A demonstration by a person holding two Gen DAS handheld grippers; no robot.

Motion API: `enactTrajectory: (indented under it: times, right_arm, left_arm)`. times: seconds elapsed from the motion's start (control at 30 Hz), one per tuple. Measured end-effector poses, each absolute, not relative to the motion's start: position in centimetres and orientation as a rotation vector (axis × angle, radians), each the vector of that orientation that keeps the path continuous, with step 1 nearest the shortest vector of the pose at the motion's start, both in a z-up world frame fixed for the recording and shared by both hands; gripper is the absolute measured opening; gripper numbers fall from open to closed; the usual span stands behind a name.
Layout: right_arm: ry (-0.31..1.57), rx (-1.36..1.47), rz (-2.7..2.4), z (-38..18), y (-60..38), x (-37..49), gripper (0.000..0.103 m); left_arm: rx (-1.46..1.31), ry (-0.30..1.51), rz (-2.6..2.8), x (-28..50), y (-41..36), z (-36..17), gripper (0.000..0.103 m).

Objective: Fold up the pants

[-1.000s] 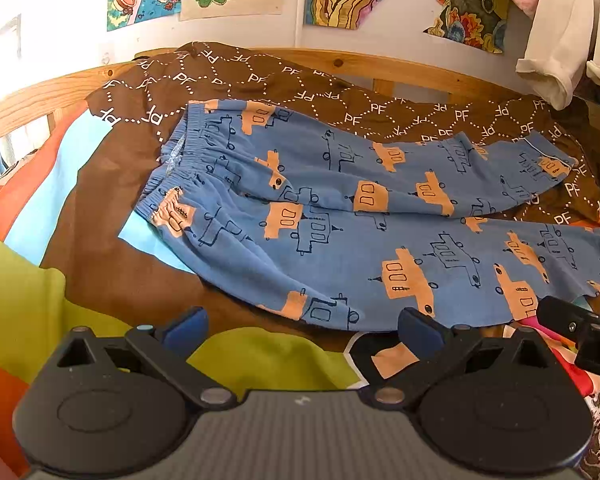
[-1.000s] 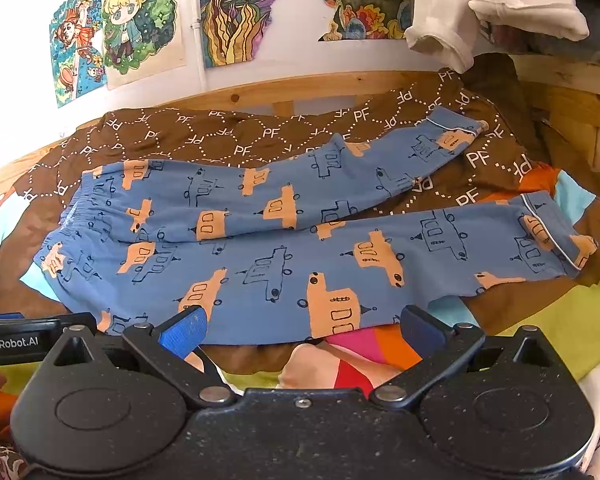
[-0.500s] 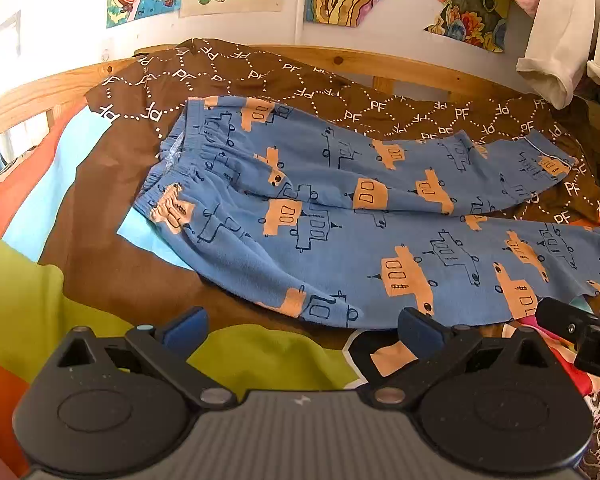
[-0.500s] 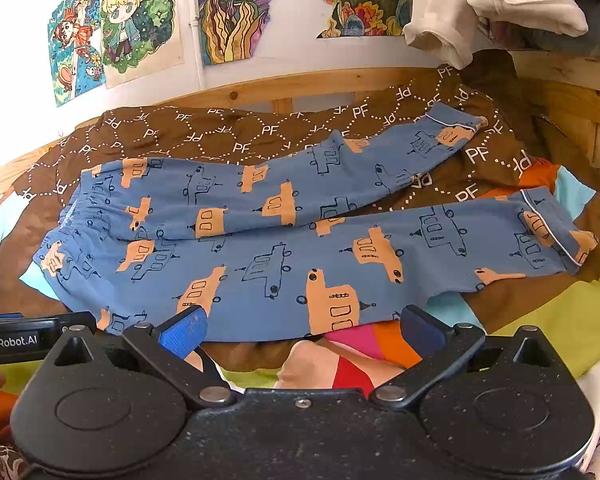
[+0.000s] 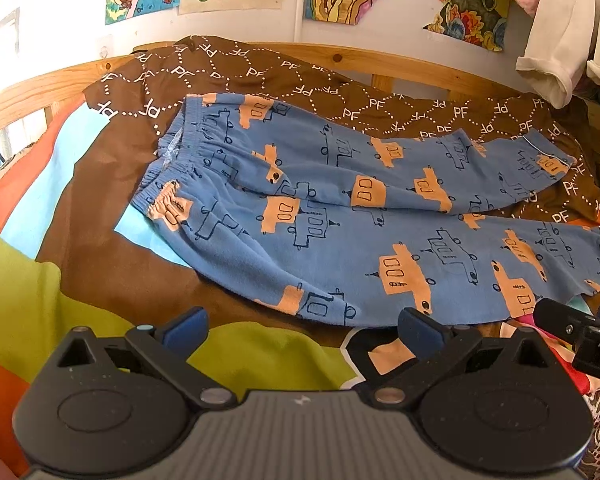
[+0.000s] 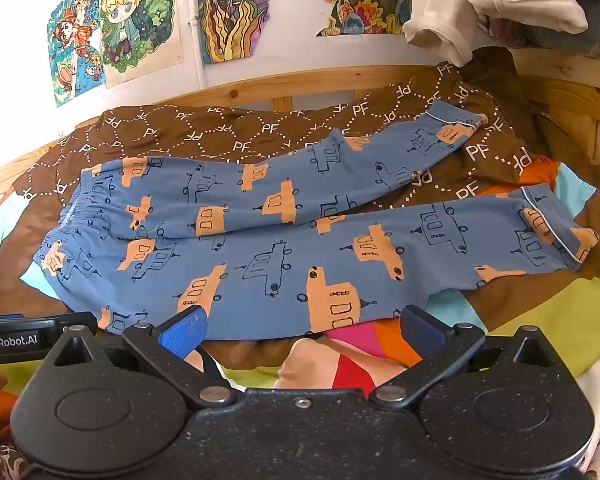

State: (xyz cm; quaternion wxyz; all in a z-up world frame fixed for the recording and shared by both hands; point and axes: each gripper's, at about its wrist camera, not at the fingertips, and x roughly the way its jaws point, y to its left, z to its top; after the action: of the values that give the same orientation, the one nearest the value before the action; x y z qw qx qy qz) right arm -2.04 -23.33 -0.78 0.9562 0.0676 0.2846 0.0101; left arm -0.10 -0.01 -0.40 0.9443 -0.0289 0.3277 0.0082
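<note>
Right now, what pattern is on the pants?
Blue pants with orange and dark-outlined vehicle shapes; clearest in the right wrist view.

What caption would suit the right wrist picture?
Open right gripper hovers before blue car-print pants laid flat on a brown bedspread.

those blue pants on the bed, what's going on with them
A person holding a gripper in each hand is about to fold the blue pants, which lie flat on a brown patterned blanket, waistband at the left, both legs spread apart to the right. The left gripper and right gripper are both open, at the near edge of the pants, gripping nothing. No fold is made yet.
</note>
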Motion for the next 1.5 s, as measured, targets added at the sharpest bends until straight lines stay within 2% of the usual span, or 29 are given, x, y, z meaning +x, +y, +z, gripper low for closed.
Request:
enactTrajectory:
  times: [1.07, 1.37, 1.5]
  right_arm:
    - [0.602, 0.113, 0.074, -0.3, -23.0, -0.9, 0.102]
    - [0.687, 0.021, 0.308, 4.6, -24.4, 6.4, 0.102]
    - [0.797, -0.052, 0.45, 8.2, -24.7, 11.4, 0.102]
  left_arm:
    - [-0.113, 0.752, -0.009, 2.1, 0.3, 0.5, 0.103]
    - [-0.169, 0.846, -0.024, 8.8, 4.1, 3.1, 0.103]
    - [-0.166, 0.788, -0.02, 12.6, 6.9, 5.9, 0.103]
